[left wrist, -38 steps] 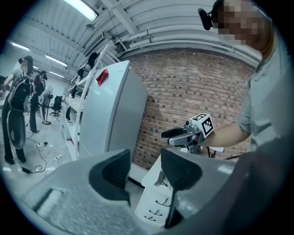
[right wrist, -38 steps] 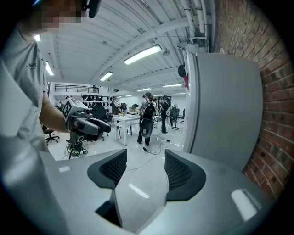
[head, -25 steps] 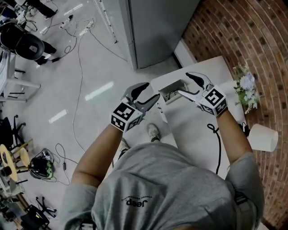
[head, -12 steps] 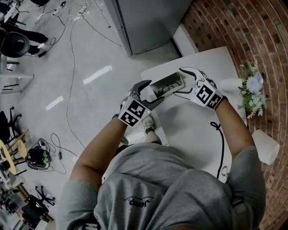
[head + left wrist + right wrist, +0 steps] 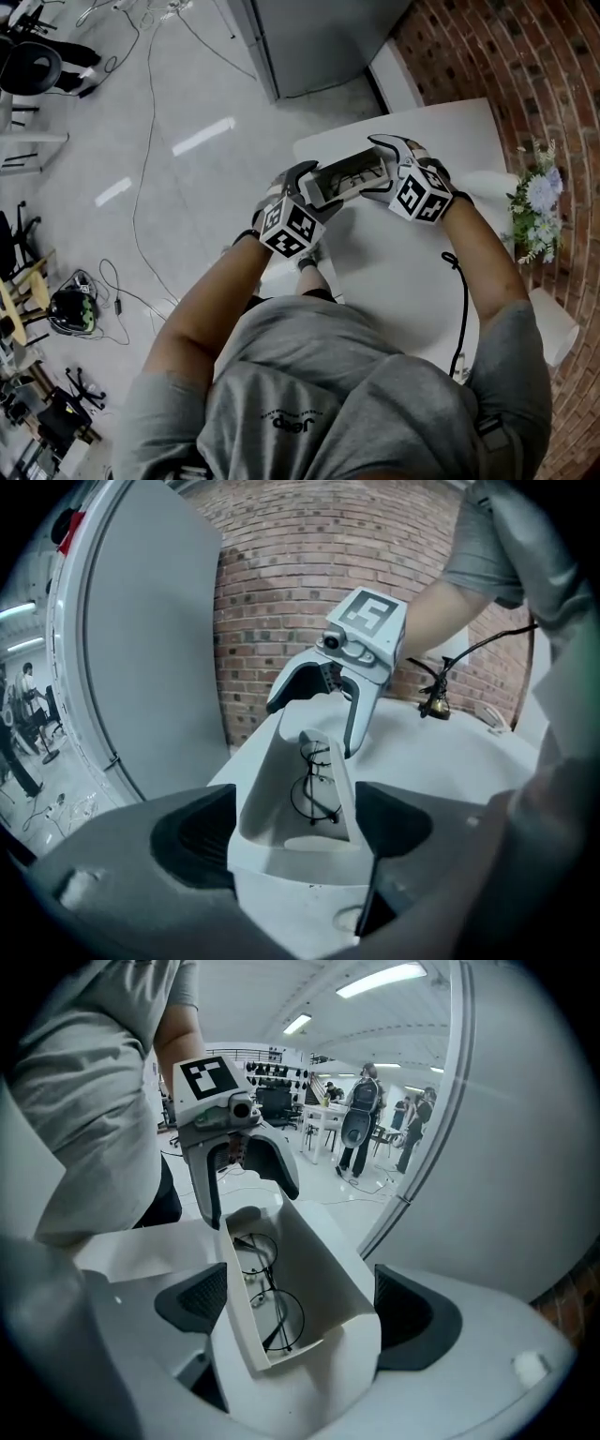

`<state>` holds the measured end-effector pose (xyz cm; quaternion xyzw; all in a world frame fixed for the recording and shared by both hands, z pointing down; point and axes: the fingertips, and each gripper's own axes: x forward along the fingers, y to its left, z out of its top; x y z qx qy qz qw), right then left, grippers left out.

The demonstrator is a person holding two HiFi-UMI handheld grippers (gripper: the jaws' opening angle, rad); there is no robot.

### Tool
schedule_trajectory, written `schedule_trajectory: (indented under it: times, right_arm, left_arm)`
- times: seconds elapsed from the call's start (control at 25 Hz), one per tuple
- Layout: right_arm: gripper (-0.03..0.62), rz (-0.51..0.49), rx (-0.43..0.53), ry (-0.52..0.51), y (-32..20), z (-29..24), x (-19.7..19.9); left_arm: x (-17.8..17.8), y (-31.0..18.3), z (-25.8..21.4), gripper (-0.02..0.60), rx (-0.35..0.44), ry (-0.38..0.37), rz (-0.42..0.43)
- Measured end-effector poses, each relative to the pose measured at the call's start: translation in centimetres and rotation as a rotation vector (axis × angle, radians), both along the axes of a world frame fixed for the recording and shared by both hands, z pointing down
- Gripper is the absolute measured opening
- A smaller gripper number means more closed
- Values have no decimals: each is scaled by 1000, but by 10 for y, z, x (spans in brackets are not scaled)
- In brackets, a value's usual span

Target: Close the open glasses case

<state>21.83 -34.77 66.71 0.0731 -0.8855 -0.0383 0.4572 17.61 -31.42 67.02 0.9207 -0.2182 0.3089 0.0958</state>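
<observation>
Open glasses case (image 5: 349,176) lies near table (image 5: 403,267) corner edge.

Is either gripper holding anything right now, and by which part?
Nothing looks gripped: the left gripper and right gripper each straddle one end of the open glasses case on the table, their jaws having just been opening.

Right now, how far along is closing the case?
Done: the case appears to rest on the table, with the glasses inside.
In hand: the left gripper and right gripper straddle its two ends. Both sets of jaws have just been opening and stand wide, with the case between them but not clamped.
Left: the case is wide open, so the closing itself is not yet done.
</observation>
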Motion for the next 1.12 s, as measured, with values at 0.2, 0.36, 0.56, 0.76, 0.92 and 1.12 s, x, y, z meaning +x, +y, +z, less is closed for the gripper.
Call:
schedule_trajectory:
  times: [0.2,0.36,0.56,0.76,0.92,1.12]
  right_arm:
    - [491,-46,62,44,-9,10,0]
    - [503,-64,78,45,-9,12,-1]
    - [497,-64,93,33,-8,11,-1]
    - [446,-57,110,27,-2,11,0]
    - [405,-31,128,21,3,11,3]
    - [359,-11,143,23,9,11,4]
  left_arm:
    - [0,-6,12,405,27,-52,12]
    - [0,-6,14,414,42,-52,27]
    - [1,-5,13,411,71,-69,37]
    - [3,0,12,366,118,-101,39]
    - [4,3,12,339,135,-126,41]
    - [5,7,12,311,156,-157,47]
